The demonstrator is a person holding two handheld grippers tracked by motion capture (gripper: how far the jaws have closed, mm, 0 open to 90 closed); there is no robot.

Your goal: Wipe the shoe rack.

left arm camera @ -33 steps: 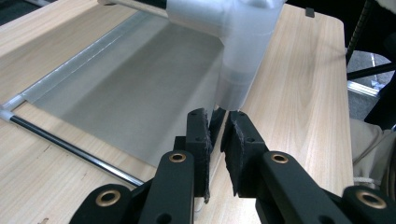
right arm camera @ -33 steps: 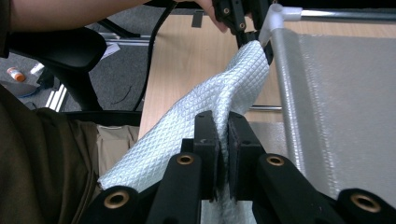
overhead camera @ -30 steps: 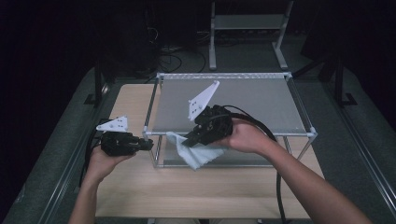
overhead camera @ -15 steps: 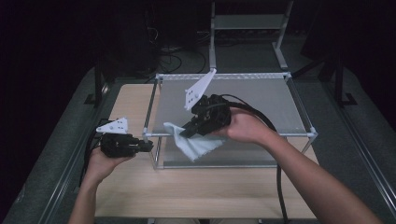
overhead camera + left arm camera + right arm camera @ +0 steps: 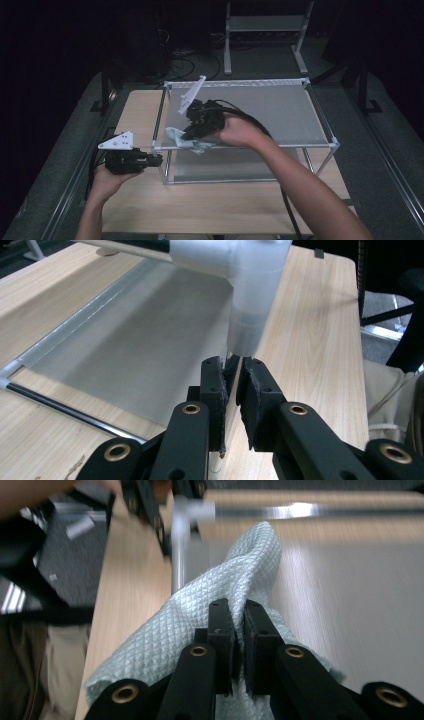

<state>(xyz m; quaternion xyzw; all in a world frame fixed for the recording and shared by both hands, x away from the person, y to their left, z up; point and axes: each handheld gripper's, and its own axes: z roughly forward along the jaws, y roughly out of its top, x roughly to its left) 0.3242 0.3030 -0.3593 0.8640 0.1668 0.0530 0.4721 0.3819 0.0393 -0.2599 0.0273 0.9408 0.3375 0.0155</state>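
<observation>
- Left tongs [image 5: 231, 390], nearest the person, clamp the thin front-corner leg [image 5: 227, 440] of the frame rack [image 5: 320, 125], steadying it: rigid metal with pale plastic joints.
- Right tongs [image 5: 239, 630] pinch the cloth [image 5: 200, 625] at the shelf's front-left edge: soft, light, waffle-textured, best gripped at a bunched fold.
- The wooden surface [image 5: 220, 210] carries the rack.

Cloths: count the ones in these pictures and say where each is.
1. A pale green cloth is pinched in the right gripper at the front left corner of the frame's top shelf, draped over its front rail. The arm could hide more.
</observation>
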